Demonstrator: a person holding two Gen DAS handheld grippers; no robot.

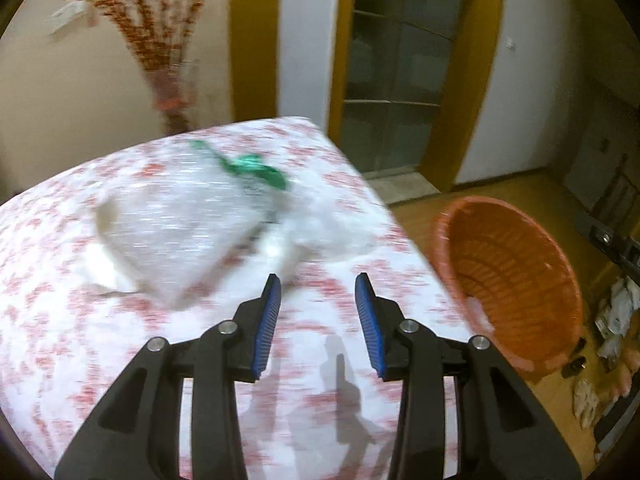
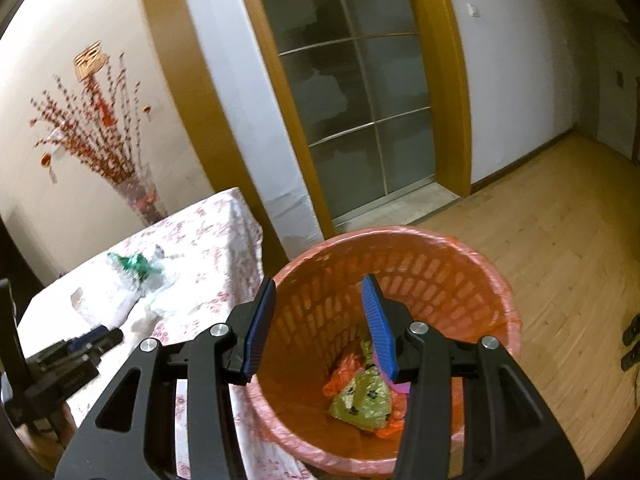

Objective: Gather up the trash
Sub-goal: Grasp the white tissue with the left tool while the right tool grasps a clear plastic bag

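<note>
Crumpled clear plastic wrapping [image 1: 180, 224] with a green piece [image 1: 256, 168] lies on the table with the red-flowered cloth [image 1: 80, 340]; it also shows in the right wrist view [image 2: 132, 284]. My left gripper [image 1: 318, 292] is open and empty, just short of the plastic. An orange trash basket [image 1: 508, 272] stands on the floor beside the table's right edge. My right gripper [image 2: 318, 292] is open and empty above the basket [image 2: 492, 280]. A yellow-green wrapper [image 2: 360, 400] and orange scraps lie inside it. The left gripper shows at the left edge [image 2: 80, 344].
A vase of red branches [image 2: 136, 196] stands at the table's far corner against the wall. A glass door with a yellow wooden frame [image 2: 352, 92] is behind. Wooden floor [image 2: 560, 220] lies to the right, with bags and clutter on it [image 1: 612, 320].
</note>
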